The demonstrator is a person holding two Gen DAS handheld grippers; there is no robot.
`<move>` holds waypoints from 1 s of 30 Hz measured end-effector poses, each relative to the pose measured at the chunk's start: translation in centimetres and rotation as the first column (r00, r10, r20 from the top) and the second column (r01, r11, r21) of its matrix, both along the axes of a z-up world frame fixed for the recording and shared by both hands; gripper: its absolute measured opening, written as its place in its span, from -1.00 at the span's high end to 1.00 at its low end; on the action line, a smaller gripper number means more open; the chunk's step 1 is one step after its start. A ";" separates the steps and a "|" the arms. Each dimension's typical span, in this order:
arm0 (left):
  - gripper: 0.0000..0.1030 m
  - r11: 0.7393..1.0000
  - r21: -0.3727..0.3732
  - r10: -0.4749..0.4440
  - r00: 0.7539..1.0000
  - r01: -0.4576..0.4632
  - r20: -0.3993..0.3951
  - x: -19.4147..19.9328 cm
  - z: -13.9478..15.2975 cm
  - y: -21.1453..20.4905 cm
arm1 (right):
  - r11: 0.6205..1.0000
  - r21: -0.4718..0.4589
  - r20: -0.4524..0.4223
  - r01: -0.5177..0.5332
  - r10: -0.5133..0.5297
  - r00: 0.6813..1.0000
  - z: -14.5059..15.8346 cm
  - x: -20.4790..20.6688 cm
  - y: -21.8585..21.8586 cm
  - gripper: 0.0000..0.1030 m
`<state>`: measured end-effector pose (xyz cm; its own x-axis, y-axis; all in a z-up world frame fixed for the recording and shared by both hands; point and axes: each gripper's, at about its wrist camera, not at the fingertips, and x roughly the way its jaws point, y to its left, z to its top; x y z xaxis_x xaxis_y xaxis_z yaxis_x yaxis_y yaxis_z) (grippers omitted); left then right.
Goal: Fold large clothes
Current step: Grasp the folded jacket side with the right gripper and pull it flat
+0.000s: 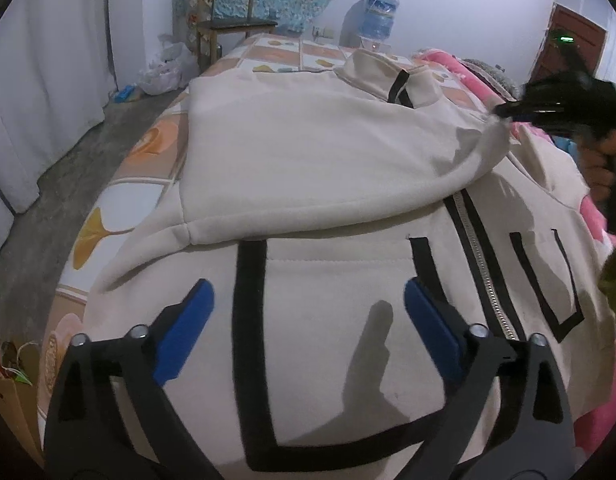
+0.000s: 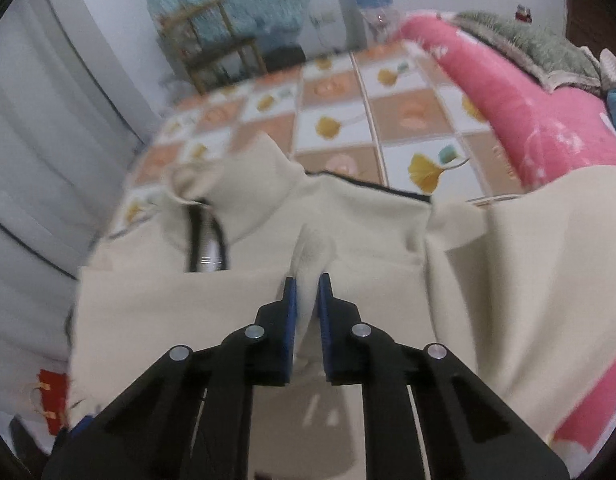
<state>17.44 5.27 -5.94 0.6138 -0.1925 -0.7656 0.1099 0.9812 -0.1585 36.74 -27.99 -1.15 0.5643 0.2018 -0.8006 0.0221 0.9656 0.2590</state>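
Seemingly mid-fold, the cream fleece zip-front jacket with black tape trim (image 1: pixel 328 184) lies spread over the bed with the tiled orange-and-white leaf-print cover (image 1: pixel 119 200), one sleeve or side panel already laid across its chest. From the left wrist camera, the left gripper (image 1: pixel 308 312) hovers over the jacket's lower front with its blue pads spread wide and nothing between them; the metal zipper (image 1: pixel 484 272) runs just to its right. Further off at the right edge, the right gripper (image 1: pixel 504 111) pinches the folded-over cloth at its far corner.

From the right wrist camera, though blurred, the right gripper (image 2: pixel 306 304) is drawn narrow on a raised pleat of the cream fleece, near the collar (image 2: pixel 243 184). A pink blanket (image 2: pixel 520 120) borders the bed beside it.

The fabric looks thick, soft and limp, light enough to lift but prone to sag and drag, so I judge hems, seams and sleeve ends the surest places to pinch.
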 end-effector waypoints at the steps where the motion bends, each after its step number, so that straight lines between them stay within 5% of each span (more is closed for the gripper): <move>1: -0.84 1.000 0.006 0.001 1.000 -0.001 -0.002 0.0 0.0 -0.1 | 1.000 0.017 0.034 -0.009 0.008 0.999 1.0 -1.8 -0.5 0.80; 5: -0.84 0.999 0.044 -0.006 1.000 0.006 -0.006 0.0 -0.1 -0.8 | 0.999 0.036 0.064 -0.032 0.030 0.998 1.4 -6.8 -2.1 0.79; 10: -0.84 0.996 0.081 -0.025 1.000 0.025 -0.007 -0.1 -0.3 -1.2 | 0.997 0.072 -0.127 0.011 -0.001 0.992 -3.9 -10.4 -5.7 0.69; 12: -0.84 0.994 0.102 -0.038 0.999 0.039 -0.007 -0.2 -0.4 -1.4 | 0.991 0.126 -0.151 0.045 -0.026 0.988 -4.8 -11.1 -7.1 0.50; 15: -0.84 0.991 0.120 -0.057 0.998 0.058 -0.013 0.0 -0.4 -1.6 | 0.981 0.185 -0.140 0.063 -0.037 0.989 -4.8 -11.2 -8.3 0.26; 23: -0.84 1.000 -0.004 -0.023 1.000 0.023 0.007 0.0 0.0 -0.2 | 0.987 0.158 -0.153 0.041 -0.016 0.988 -5.8 -7.1 -7.7 0.22; 27: -0.84 0.993 -0.115 -0.007 1.000 0.005 -0.015 0.1 0.7 1.2 | 0.992 0.124 -0.142 0.023 -0.005 0.990 -6.1 -6.2 -7.2 0.83; 30: -0.84 0.995 -0.102 0.003 0.999 0.001 0.036 -0.2 1.9 1.6 | 0.991 0.134 -0.092 0.009 0.003 0.996 -4.6 -7.4 -7.2 0.88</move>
<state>17.24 6.83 -4.00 0.6408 -0.2675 -0.7196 0.1163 0.9603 -0.2535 29.38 -35.14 -5.76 0.4906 0.3092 -0.8147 0.0548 0.9221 0.3830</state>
